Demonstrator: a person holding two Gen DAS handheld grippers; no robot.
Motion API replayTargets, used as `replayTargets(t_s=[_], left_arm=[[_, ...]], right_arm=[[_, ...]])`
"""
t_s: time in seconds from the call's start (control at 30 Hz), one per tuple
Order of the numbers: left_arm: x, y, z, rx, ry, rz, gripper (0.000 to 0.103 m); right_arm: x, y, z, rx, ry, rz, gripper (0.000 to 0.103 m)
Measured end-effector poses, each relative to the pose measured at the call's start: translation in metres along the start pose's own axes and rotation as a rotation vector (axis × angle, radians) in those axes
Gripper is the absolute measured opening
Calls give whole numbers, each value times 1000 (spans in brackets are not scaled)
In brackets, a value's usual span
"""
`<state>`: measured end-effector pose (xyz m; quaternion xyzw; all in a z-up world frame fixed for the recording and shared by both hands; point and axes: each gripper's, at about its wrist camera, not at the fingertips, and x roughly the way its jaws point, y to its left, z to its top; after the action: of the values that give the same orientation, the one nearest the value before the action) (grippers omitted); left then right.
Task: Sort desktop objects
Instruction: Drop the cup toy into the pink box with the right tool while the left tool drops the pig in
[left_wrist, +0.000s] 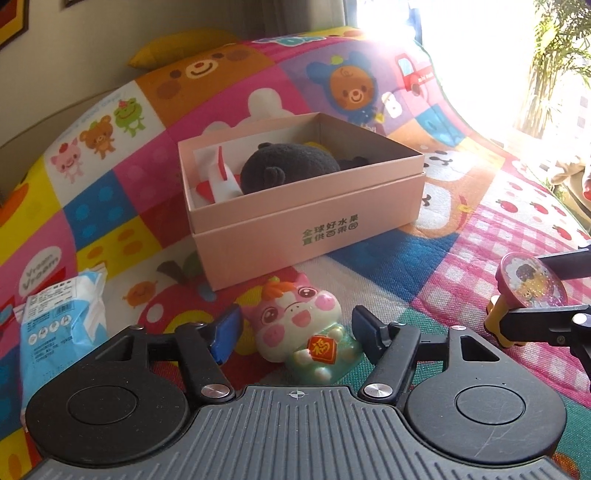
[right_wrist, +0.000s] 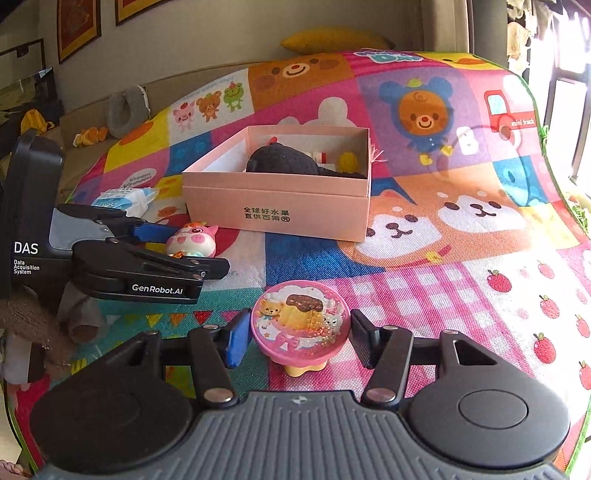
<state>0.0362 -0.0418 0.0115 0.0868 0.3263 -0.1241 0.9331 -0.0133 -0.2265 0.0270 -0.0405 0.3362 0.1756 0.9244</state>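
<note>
Pig figurine (left_wrist: 301, 332) sits on the colourful mat (left_wrist: 388, 273) between the fingers of my left claw (left_wrist: 295, 332), which touch its sides. My right claw (right_wrist: 295, 336) is closed on the pink round toy (right_wrist: 300, 322), both pads at its rim. Behind them stands the pink box (left_wrist: 306, 206), holding a black plush (left_wrist: 288, 166).

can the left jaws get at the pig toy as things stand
Probably yes. The pig toy already sits between the left gripper's jaws on the mat, with nothing between. Whether the pads are pressing on it yet cannot be told.
</note>
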Motion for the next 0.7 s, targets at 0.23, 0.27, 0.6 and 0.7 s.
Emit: replayTargets(t_s=[0.23, 0.27, 0.6, 0.7], left_arm=[[-52, -14, -15, 60, -33, -31, 65], [-62, -16, -17, 71, -41, -33, 65], [-118, -21, -9, 109, -143, -15, 66], [-126, -19, 8, 135, -197, 5, 66]], right_arm=[[-17, 11, 5, -39, -8, -16, 56], [-21, 12, 6, -43, -7, -16, 56], [-58, 31, 21, -93, -53, 9, 56], [-69, 33, 33, -111, -71, 19, 56]])
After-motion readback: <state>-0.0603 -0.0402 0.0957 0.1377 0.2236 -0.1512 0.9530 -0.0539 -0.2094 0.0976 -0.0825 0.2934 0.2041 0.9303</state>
